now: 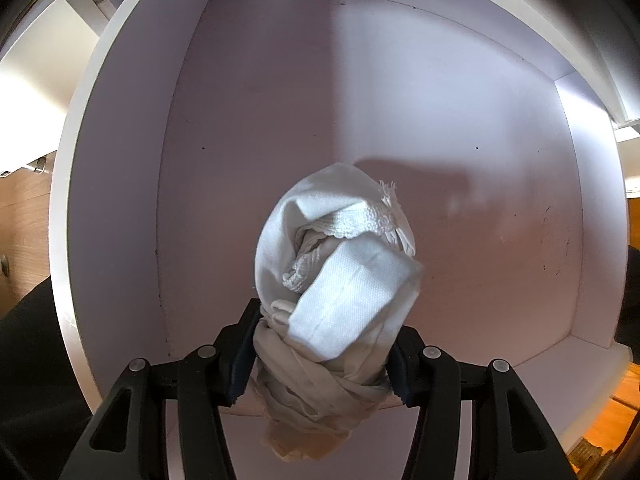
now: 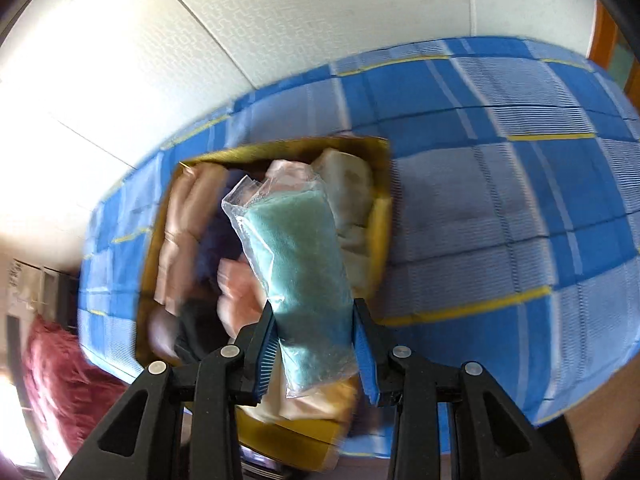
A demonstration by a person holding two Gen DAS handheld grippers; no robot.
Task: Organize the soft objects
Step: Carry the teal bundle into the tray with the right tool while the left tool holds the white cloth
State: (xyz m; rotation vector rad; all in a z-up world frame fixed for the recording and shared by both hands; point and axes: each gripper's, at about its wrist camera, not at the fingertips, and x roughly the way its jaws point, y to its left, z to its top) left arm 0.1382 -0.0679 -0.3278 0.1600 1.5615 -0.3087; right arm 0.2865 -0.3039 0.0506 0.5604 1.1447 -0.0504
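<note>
The left gripper is pointing down into a white drawer and is clenching a rolled white towel between its black fingers. The towel is bunched into a twisted knot where the jaws are squeezing it, and its looser folds are spreading out past the fingertips toward twelve o'clock, with a frayed corner sticking out at about one o'clock of the roll. The towel's shadow is falling on the drawer's bare bottom toward two o'clock. Whether the towel is touching that bottom cannot be told. Pale wooden flooring is showing beyond the drawer's wall at nine o'clock.

The right gripper is grasping a bagged teal cloth, its blue-padded fingers pressing on the clear plastic bag from both sides. The package is standing out from the jaws toward twelve o'clock, with its crinkled plastic end leaning toward eleven o'clock. Behind it, a yellow-brown cardboard box is sitting on a bed with a blue checked cover. The box is holding other soft things in pink, cream and dark colours, blurred beyond telling apart. The package is showing in front of the open box, between its left and right walls. A dark red fluffy thing is lying at eight o'clock, beside the bed, and a white patterned wall is filling the twelve o'clock part of the view.
</note>
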